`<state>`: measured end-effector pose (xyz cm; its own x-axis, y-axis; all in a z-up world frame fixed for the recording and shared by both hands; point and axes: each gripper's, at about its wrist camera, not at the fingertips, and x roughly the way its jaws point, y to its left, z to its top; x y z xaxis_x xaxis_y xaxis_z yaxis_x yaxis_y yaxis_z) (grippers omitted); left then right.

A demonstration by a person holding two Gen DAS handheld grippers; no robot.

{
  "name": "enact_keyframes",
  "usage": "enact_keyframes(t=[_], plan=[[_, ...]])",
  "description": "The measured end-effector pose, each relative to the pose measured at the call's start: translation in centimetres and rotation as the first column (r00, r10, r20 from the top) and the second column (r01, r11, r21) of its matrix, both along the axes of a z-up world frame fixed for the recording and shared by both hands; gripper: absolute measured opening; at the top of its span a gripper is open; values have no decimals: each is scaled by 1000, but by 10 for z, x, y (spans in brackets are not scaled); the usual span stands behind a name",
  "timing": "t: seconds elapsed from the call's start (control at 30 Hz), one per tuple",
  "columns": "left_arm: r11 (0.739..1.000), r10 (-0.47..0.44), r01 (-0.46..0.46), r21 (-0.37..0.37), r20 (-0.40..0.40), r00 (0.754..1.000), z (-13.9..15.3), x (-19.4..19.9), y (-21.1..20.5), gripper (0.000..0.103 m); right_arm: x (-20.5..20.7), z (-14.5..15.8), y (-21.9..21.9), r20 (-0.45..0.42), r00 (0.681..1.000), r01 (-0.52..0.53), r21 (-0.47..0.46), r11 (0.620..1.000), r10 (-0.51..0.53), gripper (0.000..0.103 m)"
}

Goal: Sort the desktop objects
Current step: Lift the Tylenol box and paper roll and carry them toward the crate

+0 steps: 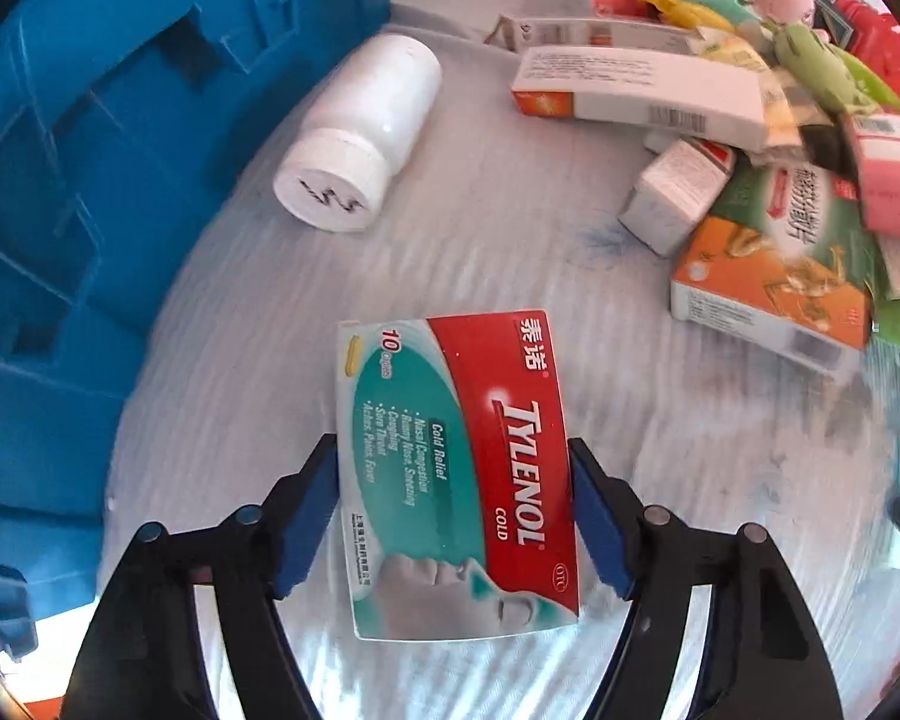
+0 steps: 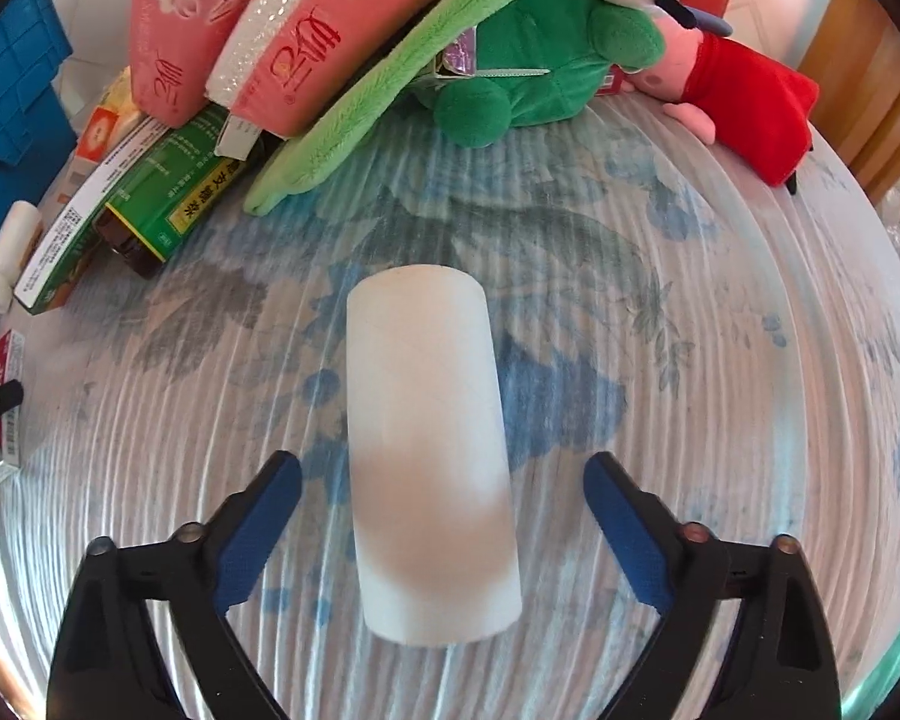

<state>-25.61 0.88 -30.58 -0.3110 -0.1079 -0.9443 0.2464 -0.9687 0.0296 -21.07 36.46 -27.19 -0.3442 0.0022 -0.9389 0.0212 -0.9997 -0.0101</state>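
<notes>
Firstly, Tylenol box: flat printed carton, light, stiff on its edges, crushable on the broad faces, slightly glossy. Sits between the left tongs, blue pads touching or all but touching the two long edges; firm grip not certain. Best taken across those long edges, near mid-length. Tabletop with ribbed cover beneath; lifted or resting, cannot tell.

Secondly, white roll: plain cylinder, probably light and somewhat soft, prone to rolling. Lies lengthwise on the tabletop between the right tongs, pads clear of both sides, released. Best pinched across the middle.

Nearby: white bottle, blue crate, heap of cartons, plush toys.
</notes>
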Motion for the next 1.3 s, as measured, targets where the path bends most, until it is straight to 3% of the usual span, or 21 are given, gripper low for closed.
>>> enact_keyframes(t=[0.03, 0.07, 0.3, 0.37, 0.43, 0.53, 0.73, 1.0, 1.2, 1.3], plan=[[1000, -15, 15, -4, -3, 1000, 0, 2, 1, 72, 1, 1, -1, -3, 1000, -5, 1, 1000, 5, 46], [999, -33, 33, -6, -7, 999, 0, 5, 3, 72, 3, 3, -2, -11, 1000, -6, 7, 1000, 6, 45], [991, -130, 123, -53, -143, 981, 41, 39, 21, 72, 34, 29, -6, -80, 996, -46, -24, 999, 44, 45], [985, -167, 152, -85, -204, 965, 62, 53, 32, 72, 43, 45, -13, -122, 991, -60, -26, 998, 56, 45], [980, -191, 167, -112, -263, 946, 87, 60, 47, 72, 12, 78, -29, -169, 983, -71, -34, 997, 64, 45], [973, -220, 179, -147, -344, 913, 123, 73, 77, 72, 21, 97, -28, -246, 965, -100, -43, 994, 86, 45], [967, -244, 175, -187, -468, 850, 194, 122, 89, 72, 29, 155, -50, -419, 898, -165, -33, 986, 136, 45], [961, -260, 141, -237, -606, 752, 265, 152, 42, 72, 59, 246, -136, -607, 771, -249, -10, 969, 192, 45], [956, -272, 105, -275, -688, 673, 323, 173, -51, 72, 72, 301, -237, -700, 685, -282, 1, 960, 202, 45], [954, -267, 81, -289, -694, 669, 345, 174, -112, 72, 71, 325, -299, -715, 673, -309, -37, 950, 191, 45]])
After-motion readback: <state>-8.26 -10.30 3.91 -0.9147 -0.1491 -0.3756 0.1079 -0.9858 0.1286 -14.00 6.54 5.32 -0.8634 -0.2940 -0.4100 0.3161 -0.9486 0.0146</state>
